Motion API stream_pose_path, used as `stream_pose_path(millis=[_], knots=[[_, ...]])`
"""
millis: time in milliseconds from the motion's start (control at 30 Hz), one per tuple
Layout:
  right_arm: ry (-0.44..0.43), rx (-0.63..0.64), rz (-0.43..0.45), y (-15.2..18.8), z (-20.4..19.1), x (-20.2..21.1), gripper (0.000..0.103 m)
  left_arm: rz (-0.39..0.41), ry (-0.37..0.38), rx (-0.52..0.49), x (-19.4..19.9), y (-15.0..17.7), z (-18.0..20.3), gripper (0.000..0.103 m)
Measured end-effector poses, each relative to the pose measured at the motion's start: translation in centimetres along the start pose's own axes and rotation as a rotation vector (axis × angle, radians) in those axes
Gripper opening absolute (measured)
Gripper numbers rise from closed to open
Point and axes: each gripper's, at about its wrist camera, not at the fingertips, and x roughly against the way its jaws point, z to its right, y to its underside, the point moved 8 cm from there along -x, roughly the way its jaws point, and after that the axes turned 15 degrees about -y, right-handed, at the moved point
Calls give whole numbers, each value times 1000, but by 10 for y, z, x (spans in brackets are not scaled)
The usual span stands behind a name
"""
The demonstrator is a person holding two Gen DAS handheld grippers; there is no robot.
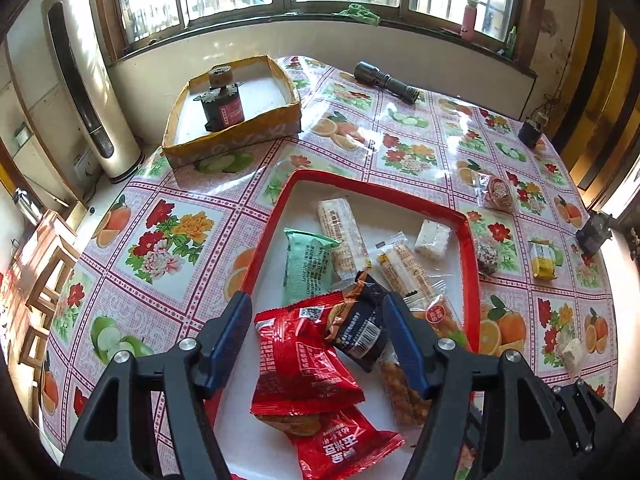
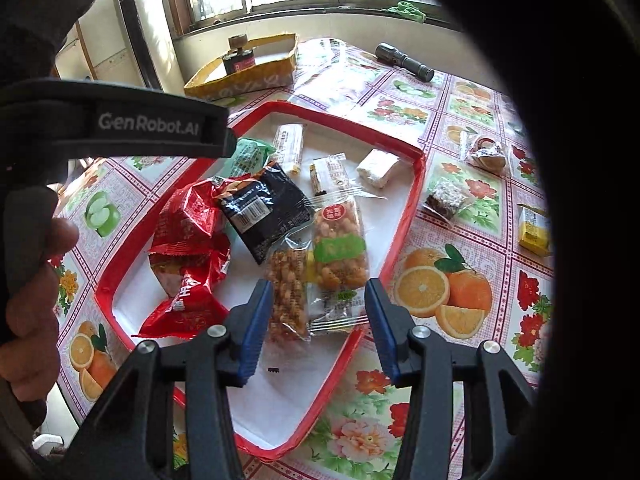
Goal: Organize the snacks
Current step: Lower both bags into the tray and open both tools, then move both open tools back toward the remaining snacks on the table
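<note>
A red-rimmed tray [image 1: 372, 188] [image 2: 412, 200] on the flowered tablecloth holds several wrapped snacks: two red packets [image 1: 296, 360] [image 2: 188, 240], a black packet [image 1: 360, 320] [image 2: 264, 208], a green one [image 1: 308, 264], pale bars and peanut bars [image 2: 340, 248]. My left gripper [image 1: 316, 298] hangs open over the red and black packets, its pads clear of them. My right gripper [image 2: 317, 285] stands open above the near ends of the peanut bars, gripping nothing. Loose on the cloth right of the tray lie a round clear-wrapped snack [image 1: 498, 194] [image 2: 486, 152], a dark square one [image 2: 446, 196] and a yellow packet [image 1: 542, 260] [image 2: 534, 228].
A yellow cardboard box [image 1: 232, 120] with a dark jar in it stands at the table's far left. A flashlight [image 1: 386, 80] lies at the far edge. A white nougat piece [image 1: 572, 354] sits near right. A person's hand [image 2: 36, 280] holds the left gripper's handle. Wooden stools [image 1: 40, 280] stand beside the table.
</note>
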Motion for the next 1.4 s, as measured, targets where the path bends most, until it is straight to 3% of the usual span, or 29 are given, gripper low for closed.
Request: stream_pose_path(millis=[133,367,633,767,967,1300,1400], knots=[[31,-58,32,3,34,24,49,0,40,-48,10,7,27,68],[202,-214,44,34,142,72,54,7,97,-133,21,10,77,68],[227,-361,70,47,214,100,58,-15,112,-216,18,9,129,68],[214,-396,102,23,232,88,67,-15,96,-239,11,2,147,68],[194,-407,52,-15,249,36,67,-15,98,-253,2,-15,160,68],[119,-471,-8,-35,256,-11,68,-22,106,-220,-12,-38,163,68],[136,-437,-12,-39,252,-17,68,-27,105,-218,-16,-39,164,68]])
